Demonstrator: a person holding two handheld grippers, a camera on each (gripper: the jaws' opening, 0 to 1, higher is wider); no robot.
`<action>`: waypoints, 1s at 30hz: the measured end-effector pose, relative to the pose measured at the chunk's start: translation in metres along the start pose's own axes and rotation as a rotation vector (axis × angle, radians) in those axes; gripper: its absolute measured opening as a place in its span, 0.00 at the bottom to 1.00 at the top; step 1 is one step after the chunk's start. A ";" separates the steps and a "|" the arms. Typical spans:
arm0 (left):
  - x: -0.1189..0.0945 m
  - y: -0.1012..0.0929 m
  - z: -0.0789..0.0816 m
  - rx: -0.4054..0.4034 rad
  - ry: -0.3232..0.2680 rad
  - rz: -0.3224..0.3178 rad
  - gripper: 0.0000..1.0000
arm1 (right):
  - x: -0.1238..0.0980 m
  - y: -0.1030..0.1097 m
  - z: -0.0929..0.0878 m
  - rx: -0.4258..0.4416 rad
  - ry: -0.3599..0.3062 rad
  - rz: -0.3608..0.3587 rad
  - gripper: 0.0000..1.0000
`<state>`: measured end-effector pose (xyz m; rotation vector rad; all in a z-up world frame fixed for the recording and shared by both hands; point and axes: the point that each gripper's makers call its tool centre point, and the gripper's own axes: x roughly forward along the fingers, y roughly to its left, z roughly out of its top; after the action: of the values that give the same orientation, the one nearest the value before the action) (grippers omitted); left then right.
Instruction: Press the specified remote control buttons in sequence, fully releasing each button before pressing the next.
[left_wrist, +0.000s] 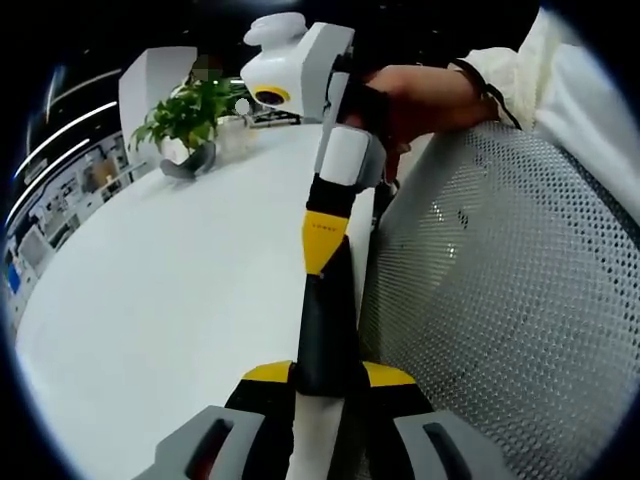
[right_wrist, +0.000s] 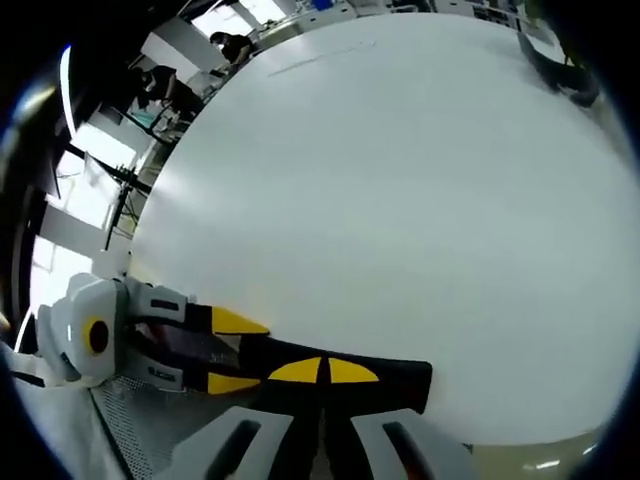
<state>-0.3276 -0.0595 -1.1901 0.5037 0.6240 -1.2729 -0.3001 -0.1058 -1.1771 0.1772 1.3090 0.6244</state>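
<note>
White table (left_wrist: 170, 300); potted plant (left_wrist: 187, 117) at far end.

Both tools (left_wrist: 318, 375) (right_wrist: 322, 378) closed, tips crossed

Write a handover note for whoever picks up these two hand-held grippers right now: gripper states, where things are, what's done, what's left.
Right hand-held gripper: jaws shut, empty, held by a hand, tips lying between the left one's jaws.
Left hand-held gripper: jaws apart on either side of those tips; can't tell if they press.
Both sit at the edge of the white table, beside a mesh chair; a plant stands at the far end.
Done: no button press can be confirmed.
Left: locate the remote, then the whole sequence.
</note>
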 end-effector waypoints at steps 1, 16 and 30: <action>0.000 0.000 0.000 0.003 0.000 0.000 0.24 | 0.000 0.001 0.000 0.004 0.002 0.004 0.00; 0.000 0.000 -0.001 0.004 -0.003 0.006 0.24 | 0.006 0.004 0.000 0.001 0.008 0.022 0.00; 0.000 0.001 0.000 -0.010 -0.008 0.005 0.24 | 0.007 0.000 0.000 0.046 0.004 0.034 0.00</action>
<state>-0.3266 -0.0598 -1.1901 0.4910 0.6219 -1.2663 -0.2992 -0.1019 -1.1826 0.2366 1.3272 0.6244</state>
